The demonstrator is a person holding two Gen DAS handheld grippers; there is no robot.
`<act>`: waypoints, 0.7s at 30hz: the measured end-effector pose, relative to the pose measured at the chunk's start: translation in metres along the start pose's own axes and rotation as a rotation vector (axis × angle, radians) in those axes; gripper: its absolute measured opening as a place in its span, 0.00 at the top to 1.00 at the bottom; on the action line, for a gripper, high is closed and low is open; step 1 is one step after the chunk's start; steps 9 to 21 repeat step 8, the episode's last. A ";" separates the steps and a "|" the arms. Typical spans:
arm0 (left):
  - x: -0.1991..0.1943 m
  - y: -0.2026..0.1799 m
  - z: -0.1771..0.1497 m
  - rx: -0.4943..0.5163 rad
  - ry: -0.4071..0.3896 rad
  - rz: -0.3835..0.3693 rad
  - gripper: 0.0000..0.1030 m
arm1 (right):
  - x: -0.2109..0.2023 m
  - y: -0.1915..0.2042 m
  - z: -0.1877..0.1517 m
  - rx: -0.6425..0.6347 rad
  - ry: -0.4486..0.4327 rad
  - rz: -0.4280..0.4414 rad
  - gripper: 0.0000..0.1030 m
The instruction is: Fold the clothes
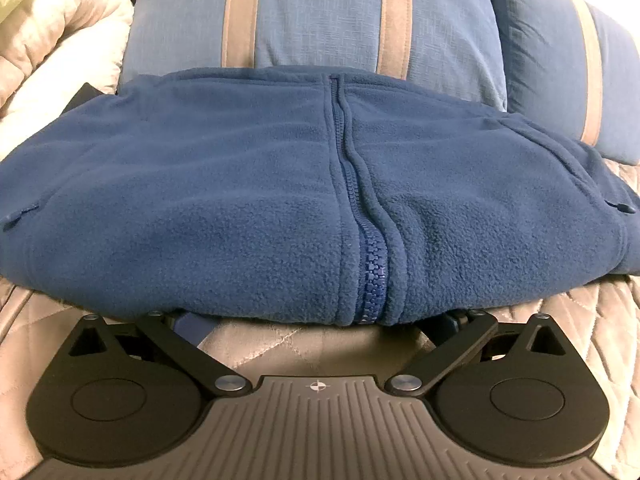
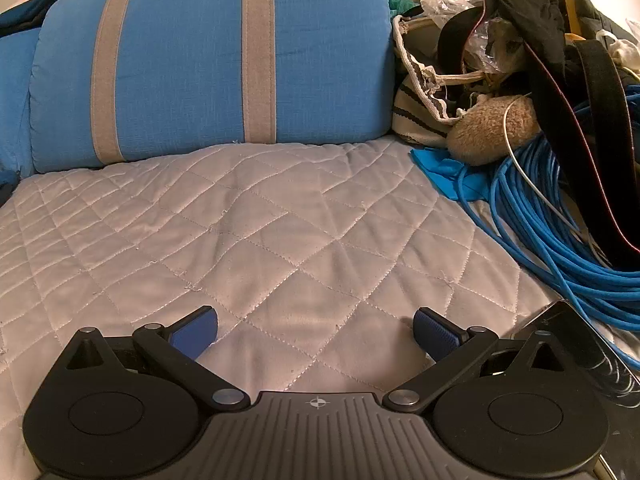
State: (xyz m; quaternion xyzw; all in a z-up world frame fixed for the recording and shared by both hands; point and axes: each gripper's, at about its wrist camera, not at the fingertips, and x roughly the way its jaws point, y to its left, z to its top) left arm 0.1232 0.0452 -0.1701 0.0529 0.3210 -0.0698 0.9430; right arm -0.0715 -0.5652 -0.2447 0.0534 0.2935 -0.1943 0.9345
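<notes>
A folded dark blue fleece jacket (image 1: 248,208) with a zipper (image 1: 370,256) down its middle lies on the quilted grey bedspread (image 1: 280,340), filling the left wrist view. My left gripper (image 1: 316,320) is open wide at the jacket's near edge; its fingertips are hidden under the fleece. My right gripper (image 2: 316,334) is open and empty, its blue pads (image 2: 434,332) just above the bare bedspread (image 2: 260,240). The jacket is not in the right wrist view.
Blue cushions with grey stripes (image 1: 312,12) (image 2: 216,60) stand behind. A pale quilt (image 1: 52,40) lies at the left. At the right a coil of blue cable (image 2: 560,232), black straps (image 2: 600,120), a striped bag (image 2: 416,92) and plush toys (image 2: 488,128) pile up.
</notes>
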 end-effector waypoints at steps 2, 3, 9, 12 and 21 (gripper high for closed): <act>-0.001 0.000 -0.001 -0.001 0.000 -0.001 0.00 | 0.000 0.000 0.000 0.000 -0.001 0.000 0.00; -0.001 0.000 -0.001 -0.002 0.000 -0.002 0.00 | 0.000 0.000 0.000 0.000 -0.001 0.000 0.00; -0.002 0.005 -0.002 -0.025 -0.014 -0.025 0.00 | 0.000 0.000 -0.001 0.001 -0.002 0.001 0.00; -0.002 0.005 -0.002 -0.025 -0.014 -0.025 0.00 | 0.000 0.000 -0.001 0.001 -0.002 0.001 0.00; -0.002 0.005 -0.002 -0.025 -0.014 -0.025 0.00 | 0.000 0.000 -0.001 0.001 -0.002 0.001 0.00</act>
